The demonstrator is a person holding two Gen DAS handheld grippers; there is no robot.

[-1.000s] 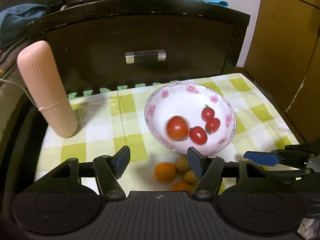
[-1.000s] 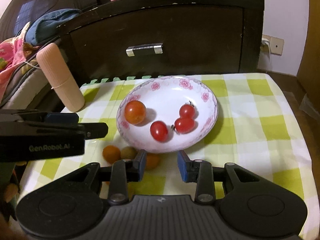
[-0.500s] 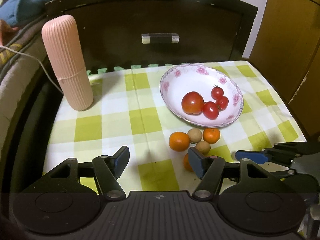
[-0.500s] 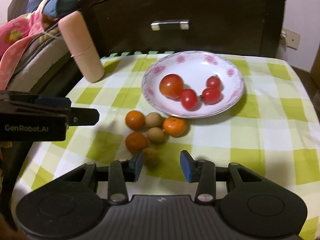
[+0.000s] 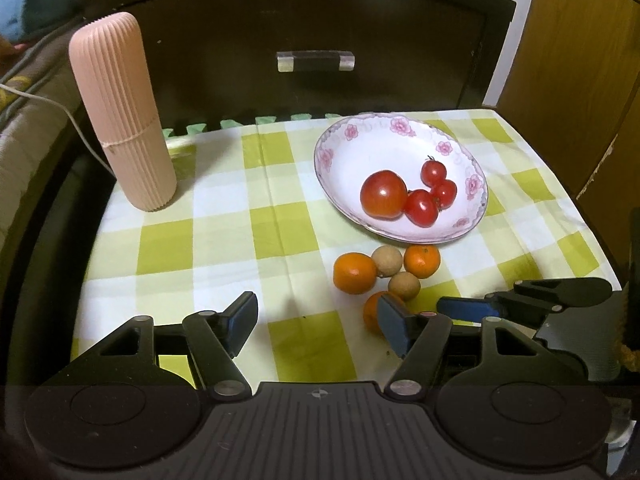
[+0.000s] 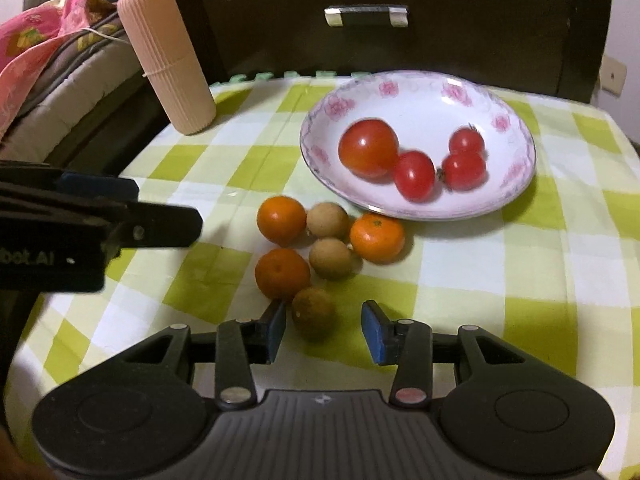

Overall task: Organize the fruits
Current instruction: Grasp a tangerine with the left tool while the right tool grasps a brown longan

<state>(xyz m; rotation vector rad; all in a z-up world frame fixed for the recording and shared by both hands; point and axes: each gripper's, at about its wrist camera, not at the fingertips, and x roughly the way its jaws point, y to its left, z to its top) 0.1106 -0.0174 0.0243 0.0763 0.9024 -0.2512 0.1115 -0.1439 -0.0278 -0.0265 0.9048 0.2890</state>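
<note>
A white flowered plate (image 5: 372,148) (image 6: 420,108) holds a large tomato (image 5: 383,194) (image 6: 368,153) and three small tomatoes (image 5: 422,207) (image 6: 414,176). On the cloth in front of it lie three oranges (image 5: 355,273) (image 6: 281,220) and three brown longans (image 5: 387,261) (image 6: 331,258). My right gripper (image 6: 325,334) (image 5: 520,304) is open low over the cloth. The nearest longan (image 6: 313,312) sits between its fingertips, close to the left pad and apart from the right one. My left gripper (image 5: 318,324) (image 6: 100,220) is open and empty, and its right finger hides part of one orange (image 5: 371,312).
A pink ribbed cylinder (image 5: 124,120) (image 6: 168,60) stands at the back left of the green-checked cloth (image 5: 224,240). A dark drawer front with a handle (image 5: 316,61) rises behind the table. Bedding (image 6: 40,60) lies left, and a wooden door (image 5: 580,80) stands right.
My right gripper has drawn back from the plate and sunk to the fruit cluster with wider jaws, one longan now between them. The large tomato has rolled against the small ones.
</note>
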